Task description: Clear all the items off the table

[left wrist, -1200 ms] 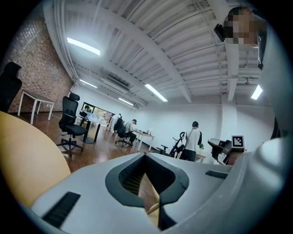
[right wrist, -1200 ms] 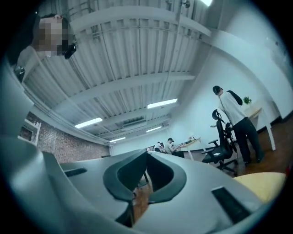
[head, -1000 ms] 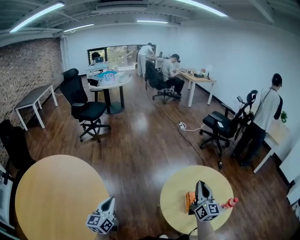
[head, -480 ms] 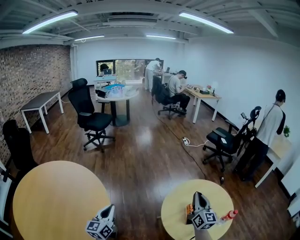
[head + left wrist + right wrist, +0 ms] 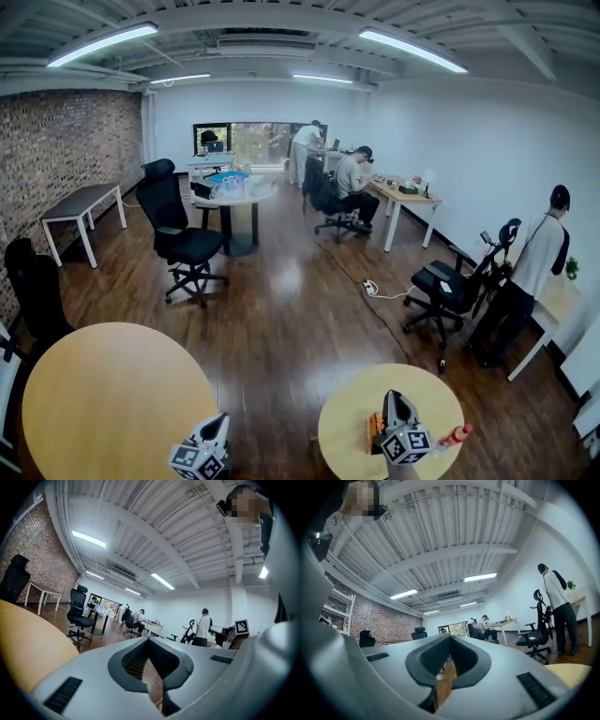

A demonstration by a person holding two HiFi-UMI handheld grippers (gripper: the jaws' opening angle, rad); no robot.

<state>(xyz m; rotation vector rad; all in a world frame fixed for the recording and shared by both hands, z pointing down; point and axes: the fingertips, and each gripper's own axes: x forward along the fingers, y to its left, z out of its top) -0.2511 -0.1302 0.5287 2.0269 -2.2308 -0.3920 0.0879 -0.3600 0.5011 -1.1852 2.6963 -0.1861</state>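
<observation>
- Change: over the last second the head view has tipped up. More ceiling shows, and both tables and both grippers sit lower in the picture.
- Grippers against the tables: no shift. The left gripper [image 5: 218, 421] keeps its place just off the near edge of the large table [image 5: 103, 394]. The right gripper [image 5: 394, 397] keeps its place over the small table [image 5: 342, 422].
- Items: the orange item [image 5: 375, 429] and the red item [image 5: 457, 436] lie where they lay, both on the small table. The orange item is just left of the right gripper and the red item is near the table's right edge. The large table top is bare.
- Meaning for the task: judged from this, clearing has not begun. The person has looked across the room, not down at the work. Both items remain to be lifted off.
- Left gripper [image 5: 149, 641]: jaws together at the tips, nothing between them. Only floor shows through the gap behind the pads.
- Right gripper [image 5: 451, 638]: jaws fully closed, nothing held.
- Pose: both grippers are held low in front of the person, pointing forward about level. Their own views take in the ceiling and far wall, not a table top. The right one would need to tip down and open before it could take the orange item.
- Beyond: office chairs, desks and people stand well apart from both tables, and one person [image 5: 541, 267] stands at the right wall.
</observation>
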